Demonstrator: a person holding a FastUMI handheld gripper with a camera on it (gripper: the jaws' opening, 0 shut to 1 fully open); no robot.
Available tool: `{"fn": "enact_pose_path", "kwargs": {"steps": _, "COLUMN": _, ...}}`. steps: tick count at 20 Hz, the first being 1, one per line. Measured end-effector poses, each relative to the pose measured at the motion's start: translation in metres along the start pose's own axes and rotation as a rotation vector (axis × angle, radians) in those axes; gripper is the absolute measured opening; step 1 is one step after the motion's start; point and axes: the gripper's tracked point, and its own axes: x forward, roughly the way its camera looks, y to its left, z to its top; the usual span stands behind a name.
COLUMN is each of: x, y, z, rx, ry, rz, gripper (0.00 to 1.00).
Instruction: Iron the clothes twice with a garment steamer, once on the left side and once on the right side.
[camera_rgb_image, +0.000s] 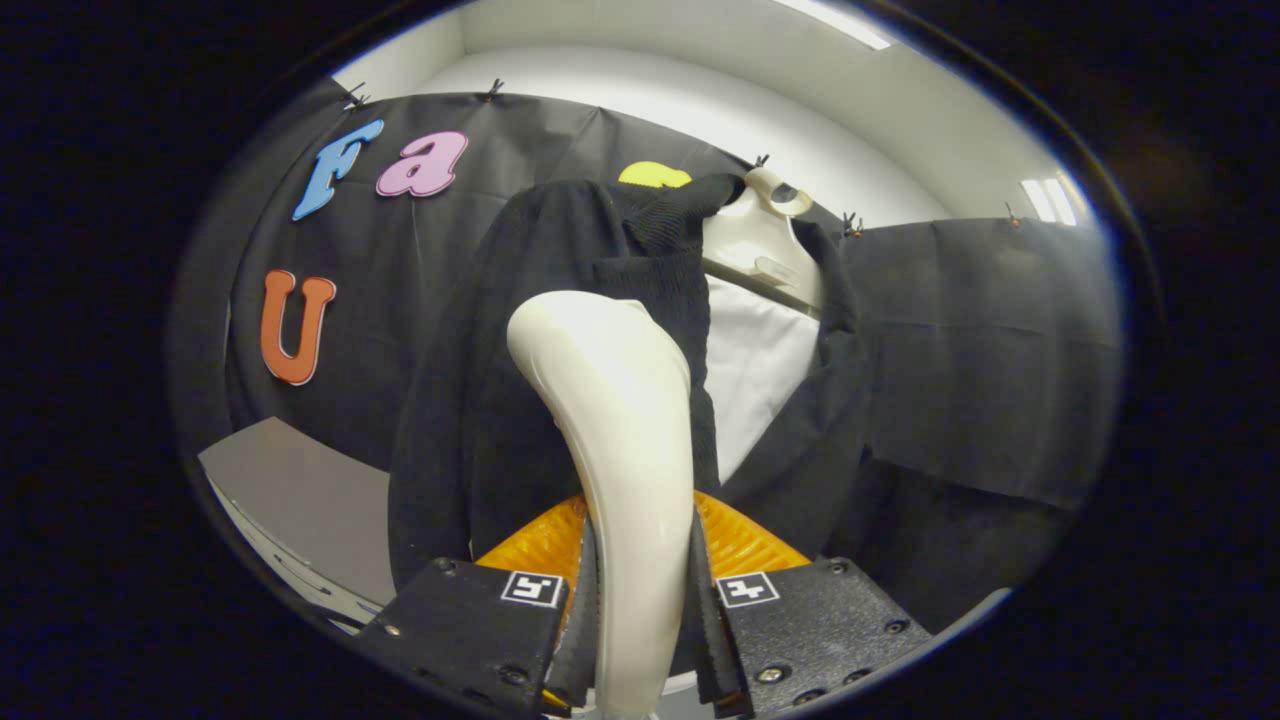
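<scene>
My gripper (640, 590) is shut on the cream-white garment steamer (620, 430), both fingers pressing on its curved handle. The steamer's head rises between the fingers and sits against the left front panel of a black cardigan (520, 330). The cardigan hangs open over a white shirt (760, 370) on a cream hanger (765, 235) just beyond the steamer. The steamer's head hides part of the cardigan's left panel.
A grey table surface (300, 500) lies low to the left of the garment. Black booth cloth (980, 340) hangs behind and to the right. A white ceiling with light panels (830, 20) is above.
</scene>
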Motion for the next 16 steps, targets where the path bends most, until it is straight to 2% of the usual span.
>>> {"fn": "enact_pose_path", "kwargs": {"steps": 9, "x": 0.0, "y": 0.002, "z": -0.056, "rx": 0.006, "ry": 0.096, "rz": -0.002, "gripper": 0.42}}
{"fn": "enact_pose_path", "kwargs": {"steps": 16, "x": 0.002, "y": 0.004, "z": -0.118, "rx": 0.024, "ry": 0.214, "rz": 0.017, "gripper": 0.43}}
